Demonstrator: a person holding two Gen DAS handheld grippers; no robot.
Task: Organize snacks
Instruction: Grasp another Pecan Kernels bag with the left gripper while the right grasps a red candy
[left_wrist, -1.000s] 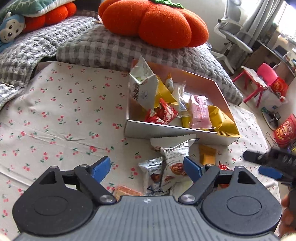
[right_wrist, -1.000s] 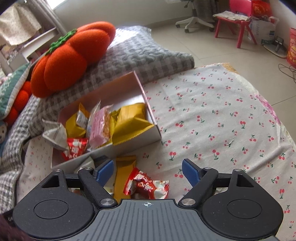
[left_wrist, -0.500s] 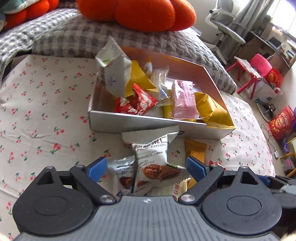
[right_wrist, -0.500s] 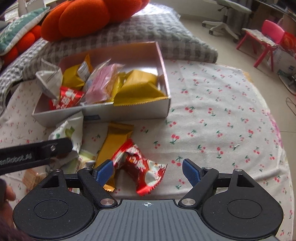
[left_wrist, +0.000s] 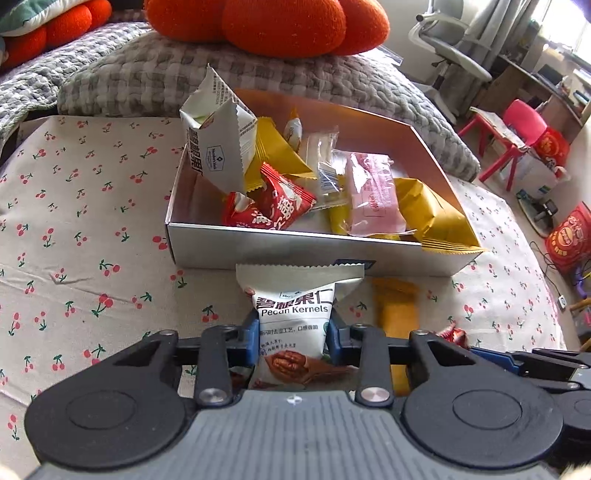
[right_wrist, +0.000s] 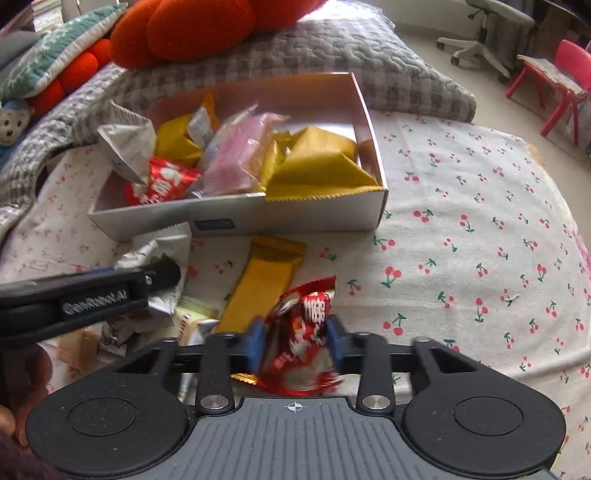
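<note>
Tongs angled downward, both just clamped onto snack packets.
Left tongs (left_wrist: 291, 338) grip a crinkly white foil pecan packet (left_wrist: 295, 325), lower centre; right tongs (right_wrist: 295, 345) pinch a glossy red wrapper (right_wrist: 304, 332) below the white cardboard box (right_wrist: 306, 214).

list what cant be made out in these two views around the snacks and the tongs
- Left wrist view: the lower end of the pecan packet is hidden behind the left tongs.
- Right wrist view: the print on the red packet in the right tongs is motion-blurred.
- Right wrist view: the loose wrappers are covered by the left tongs' arm.
- Both views: the box bottom is buried under snacks.
</note>
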